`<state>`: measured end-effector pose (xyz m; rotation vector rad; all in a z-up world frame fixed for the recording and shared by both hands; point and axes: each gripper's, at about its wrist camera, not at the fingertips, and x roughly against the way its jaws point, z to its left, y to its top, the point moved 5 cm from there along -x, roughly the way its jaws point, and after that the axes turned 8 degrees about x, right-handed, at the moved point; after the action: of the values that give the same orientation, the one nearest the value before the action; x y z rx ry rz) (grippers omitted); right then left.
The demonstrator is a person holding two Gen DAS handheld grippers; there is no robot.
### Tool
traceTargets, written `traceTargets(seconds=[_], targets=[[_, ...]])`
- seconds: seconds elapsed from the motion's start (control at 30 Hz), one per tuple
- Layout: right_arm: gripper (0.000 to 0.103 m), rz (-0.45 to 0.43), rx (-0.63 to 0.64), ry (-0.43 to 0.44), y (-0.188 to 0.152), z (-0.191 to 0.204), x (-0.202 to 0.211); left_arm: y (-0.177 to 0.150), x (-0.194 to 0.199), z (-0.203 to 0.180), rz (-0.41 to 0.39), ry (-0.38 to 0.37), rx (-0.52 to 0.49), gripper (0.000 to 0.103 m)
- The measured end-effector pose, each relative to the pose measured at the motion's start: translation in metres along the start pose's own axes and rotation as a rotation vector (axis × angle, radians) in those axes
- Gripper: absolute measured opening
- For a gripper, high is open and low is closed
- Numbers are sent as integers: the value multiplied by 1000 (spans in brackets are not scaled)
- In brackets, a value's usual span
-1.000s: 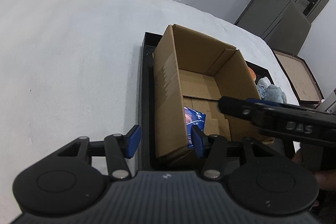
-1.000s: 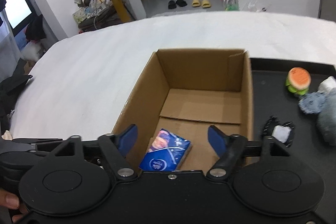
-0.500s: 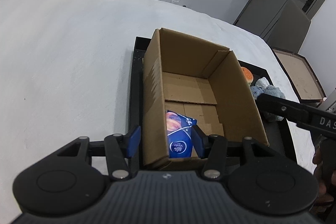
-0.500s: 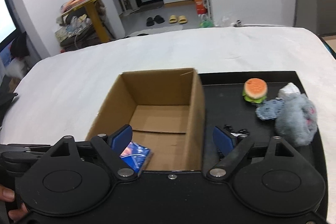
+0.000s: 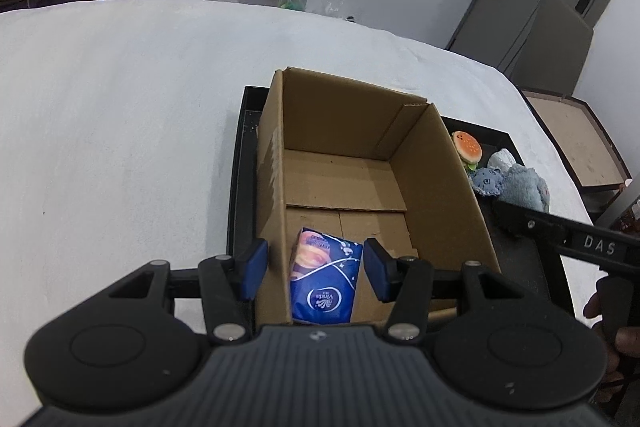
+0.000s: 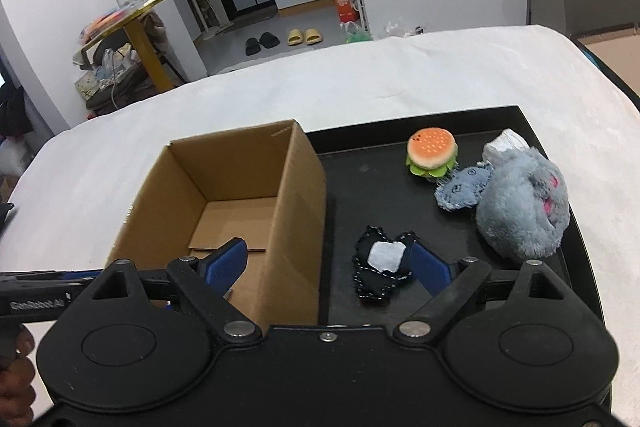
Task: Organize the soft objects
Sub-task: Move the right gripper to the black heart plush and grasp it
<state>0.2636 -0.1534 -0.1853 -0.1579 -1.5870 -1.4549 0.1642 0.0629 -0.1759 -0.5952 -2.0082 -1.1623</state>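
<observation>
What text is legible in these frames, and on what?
"Vinda": blue plastic tissue pack inside the brown cardboard box.
"DAS": black handle of the right gripper, seen from the left wrist view.
"GenRobot.AI", roughly; blurred: black handle of the left gripper, seen from the right wrist view.
Orange carton on the floor: print too small to read.

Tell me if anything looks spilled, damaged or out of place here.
Nothing stands out. The cardboard box sits upright on the black tray, tissue pack inside; the soft toys lie loose beside it.
</observation>
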Motion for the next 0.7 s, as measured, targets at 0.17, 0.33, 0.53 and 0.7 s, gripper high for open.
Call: traceTargets(seconds=[0.17, 0.33, 0.53, 0.7], targets=[[89, 10, -15, 4, -6, -9, -7, 1, -4, -2, -7, 28, 18, 51], [88, 27, -36, -8, -10, -21, -17, 3, -10, -4, -13, 68, 31, 46], [88, 48, -53, 3, -15, -33, -31, 4, -15, 0, -22, 114, 58, 34], [86, 75, -66, 4, -22, -39, -46, 5, -17, 0, -18, 142, 59, 34]])
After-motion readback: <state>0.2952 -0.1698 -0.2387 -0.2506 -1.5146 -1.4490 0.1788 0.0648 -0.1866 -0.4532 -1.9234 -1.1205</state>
